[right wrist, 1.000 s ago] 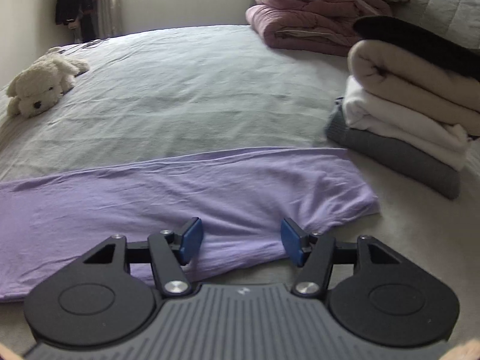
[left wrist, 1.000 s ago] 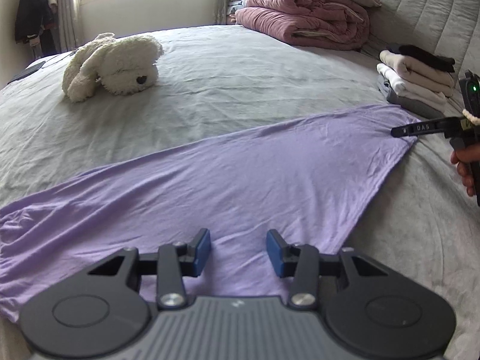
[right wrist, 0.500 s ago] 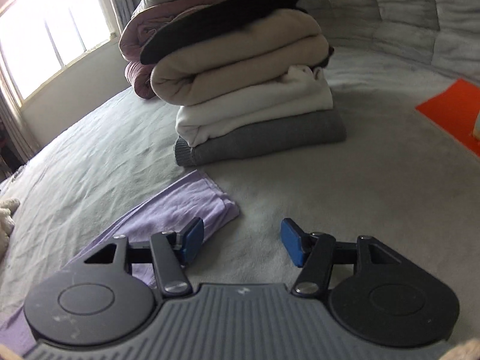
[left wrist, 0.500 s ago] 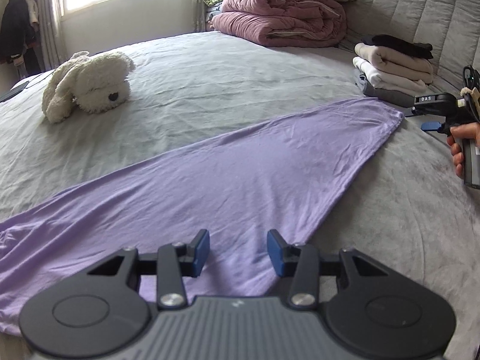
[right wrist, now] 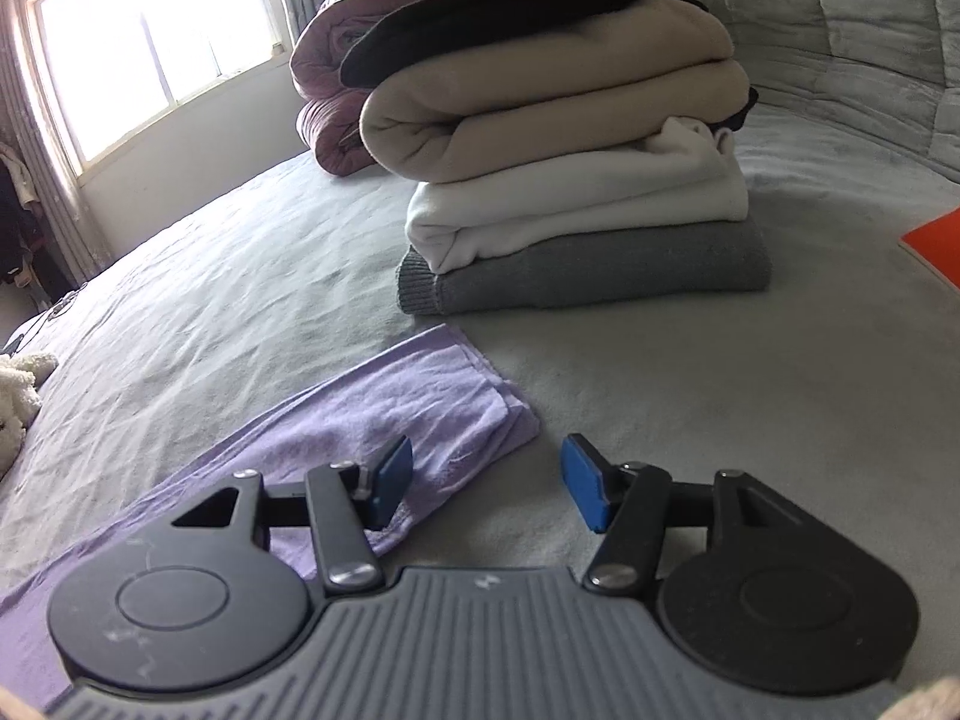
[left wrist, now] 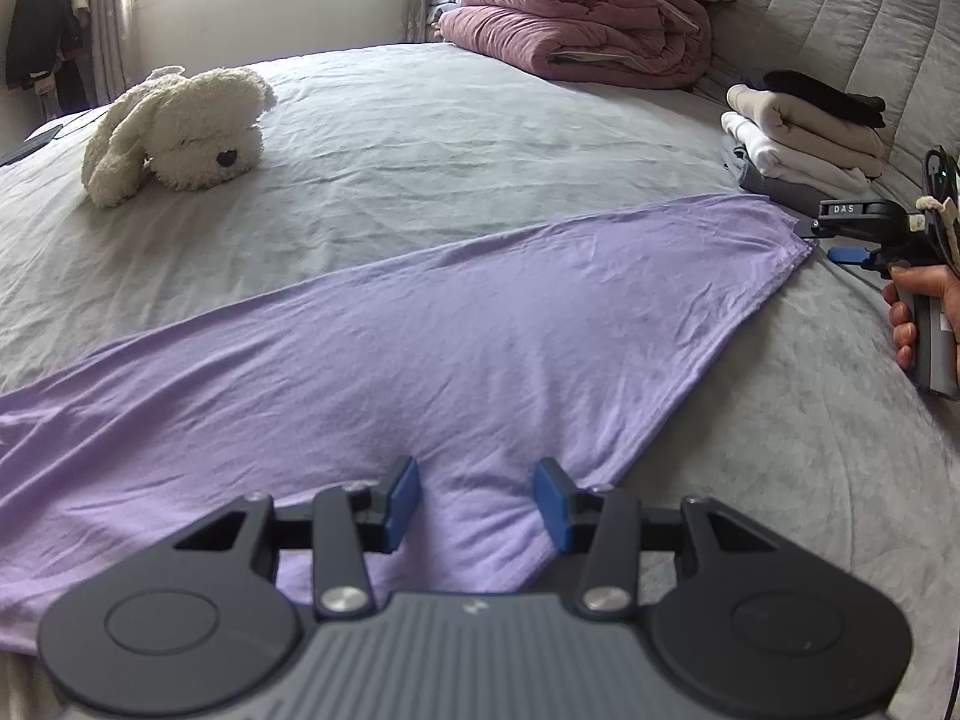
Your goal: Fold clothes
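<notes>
On the grey bed (left wrist: 420, 138) the lilac garment (left wrist: 420, 330) lies flat (faintly creased), both grippers' fingers (left wrist: 401, 501) parted, empty.

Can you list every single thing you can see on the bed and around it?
purple garment: one, lilac, spread flat across the near side of the bed
stuffed dog: one, cream white, lying on the far left of the bed
stack of folded clothes: one pile, black on top, then beige, white, grey at the bottom, just beyond the garment's right end
folded comforter: one, dusty pink, at the far end of the bed
bed sheet: one, grey, under everything
orange item: one, only an edge shows at the right
window: one, bright, far wall
hanging dark clothes: by the window, far left
left gripper: blue pads, open over the garment's near corner
right gripper: blue pads, open at the garment's right end
hand: one, holding the right gripper's handle
</notes>
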